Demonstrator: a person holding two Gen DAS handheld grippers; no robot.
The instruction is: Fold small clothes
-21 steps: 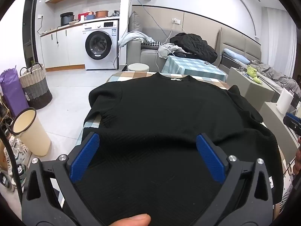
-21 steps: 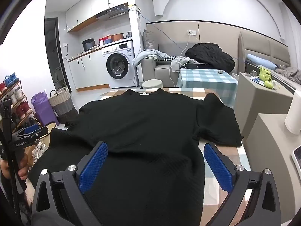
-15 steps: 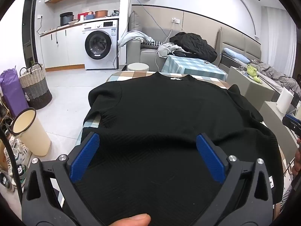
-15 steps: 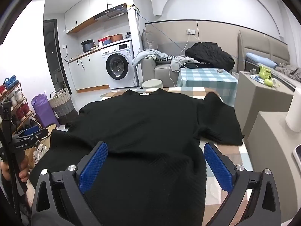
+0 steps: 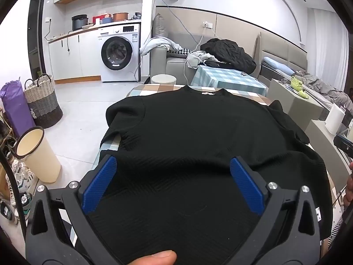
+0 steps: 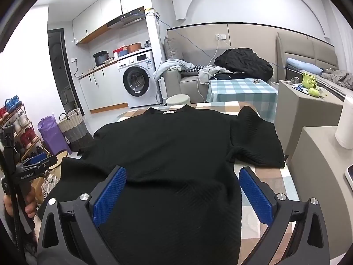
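A black short-sleeved knit top (image 5: 194,137) (image 6: 167,154) lies spread flat on a checked tablecloth (image 6: 271,181), its collar at the far end. Its right sleeve (image 6: 253,141) lies flat on the cloth; its left sleeve (image 5: 123,112) hangs at the table's left edge. My left gripper (image 5: 173,183) hovers open over the near left part of the hem, nothing between its blue pads (image 5: 99,185). Over the near right part of the hem my right gripper (image 6: 182,193) stands open too, its right pad (image 6: 253,194) above bare cloth. A thumb (image 5: 154,257) shows at the bottom edge.
A cream bin (image 5: 37,154) and woven basket (image 5: 43,99) stand on the floor at left. Grey cabinets (image 6: 313,154) with a paper roll (image 6: 345,128) flank the table's right side. Behind it are a stool (image 5: 163,80), a second checked table (image 5: 227,79) and a sofa.
The right wrist view has tilted up a little, so the top sits lower in the frame. The left gripper has stayed put.
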